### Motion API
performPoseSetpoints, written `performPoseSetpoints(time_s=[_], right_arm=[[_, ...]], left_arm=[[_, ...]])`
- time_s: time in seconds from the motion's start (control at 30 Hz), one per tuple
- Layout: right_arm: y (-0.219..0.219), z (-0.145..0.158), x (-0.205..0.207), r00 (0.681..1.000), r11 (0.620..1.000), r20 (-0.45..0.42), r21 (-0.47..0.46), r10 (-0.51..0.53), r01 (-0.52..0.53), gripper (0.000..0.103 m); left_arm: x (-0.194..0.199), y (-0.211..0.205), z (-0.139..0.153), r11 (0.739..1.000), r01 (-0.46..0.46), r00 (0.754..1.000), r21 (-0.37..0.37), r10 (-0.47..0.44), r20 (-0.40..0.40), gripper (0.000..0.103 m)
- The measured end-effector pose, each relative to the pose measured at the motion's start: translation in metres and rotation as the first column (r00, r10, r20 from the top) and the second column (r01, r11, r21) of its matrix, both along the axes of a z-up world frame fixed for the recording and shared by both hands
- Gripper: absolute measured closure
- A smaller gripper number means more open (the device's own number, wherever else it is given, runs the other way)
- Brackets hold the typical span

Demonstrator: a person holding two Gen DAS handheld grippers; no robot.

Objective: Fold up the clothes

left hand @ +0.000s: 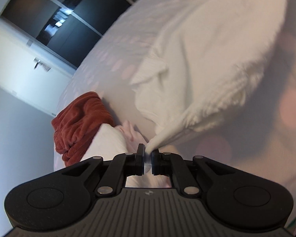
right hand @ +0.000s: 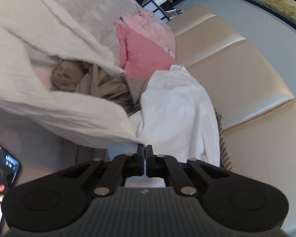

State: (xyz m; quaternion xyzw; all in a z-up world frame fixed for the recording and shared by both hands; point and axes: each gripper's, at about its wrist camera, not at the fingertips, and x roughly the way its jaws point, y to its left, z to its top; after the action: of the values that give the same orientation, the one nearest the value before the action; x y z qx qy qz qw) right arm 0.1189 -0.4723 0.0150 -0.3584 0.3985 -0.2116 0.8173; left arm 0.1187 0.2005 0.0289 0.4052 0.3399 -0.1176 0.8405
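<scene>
A cream fleece garment (left hand: 207, 59) is lifted off the bed, its corner drawn tight into my left gripper (left hand: 147, 154), which is shut on it. The same cream garment (right hand: 49, 106) stretches across the left of the right wrist view, and its edge runs down into my right gripper (right hand: 146, 150), shut on that edge. The cloth hangs taut between the two grips and hides part of the bed behind it.
The bed cover (left hand: 108, 63) has pale pink dots. A rust-red garment (left hand: 79, 122) and a pale pink one (left hand: 112, 138) lie by the bed's edge. A white garment (right hand: 177, 108), a tan one (right hand: 92, 83), pink clothes (right hand: 146, 45), a beige headboard (right hand: 236, 75) and a phone (right hand: 2, 177) show too.
</scene>
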Motion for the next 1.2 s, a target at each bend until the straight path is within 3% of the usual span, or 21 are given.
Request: performPoseSetpoints(time_s=[0.17, 0.3, 0.5, 0.73, 1.03, 1.07, 1.13, 1.2], right_arm=[[-0.003, 0.027, 0.048, 0.997, 0.999, 0.075, 0.015, -0.031, 0.030, 0.102], [-0.001, 0.035, 0.100, 0.997, 1.000, 0.074, -0.002, -0.026, 0.026, 0.102], [-0.002, 0.030, 0.189, 0.999, 0.999, 0.038, -0.029, -0.027, 0.028, 0.102], [0.000, 0.000, 0.283, 1.000, 0.998, 0.004, -0.057, -0.028, 0.028, 0.102], [0.010, -0.049, 0.345, 0.999, 0.998, -0.032, -0.063, -0.013, 0.011, 0.101], [0.011, -0.053, 0.347, 0.999, 0.998, -0.032, -0.056, -0.012, 0.011, 0.101], [0.011, -0.058, 0.348, 1.000, 0.999, -0.027, -0.046, -0.016, 0.014, 0.096], [0.011, -0.059, 0.346, 1.000, 0.999, -0.024, -0.043, -0.015, 0.014, 0.079]], left_arm=[[0.054, 0.003, 0.037, 0.986, -0.104, 0.994, -0.129, 0.106, 0.008, 0.099], [0.108, 0.006, 0.043, 0.968, -0.185, 0.983, -0.168, 0.181, -0.037, 0.099], [0.196, 0.002, 0.019, 0.964, -0.238, 0.970, -0.122, 0.230, -0.074, 0.099], [0.278, -0.005, -0.013, 0.958, -0.278, 0.960, -0.074, 0.273, -0.065, 0.099], [0.317, -0.010, -0.057, 0.952, -0.305, 0.949, -0.025, 0.301, -0.096, 0.098], [0.317, -0.009, -0.060, 0.950, -0.312, 0.947, -0.030, 0.308, -0.097, 0.094], [0.316, -0.007, -0.060, 0.943, -0.328, 0.941, -0.047, 0.323, -0.099, 0.092], [0.312, -0.006, -0.057, 0.943, -0.328, 0.942, -0.053, 0.322, -0.097, 0.081]])
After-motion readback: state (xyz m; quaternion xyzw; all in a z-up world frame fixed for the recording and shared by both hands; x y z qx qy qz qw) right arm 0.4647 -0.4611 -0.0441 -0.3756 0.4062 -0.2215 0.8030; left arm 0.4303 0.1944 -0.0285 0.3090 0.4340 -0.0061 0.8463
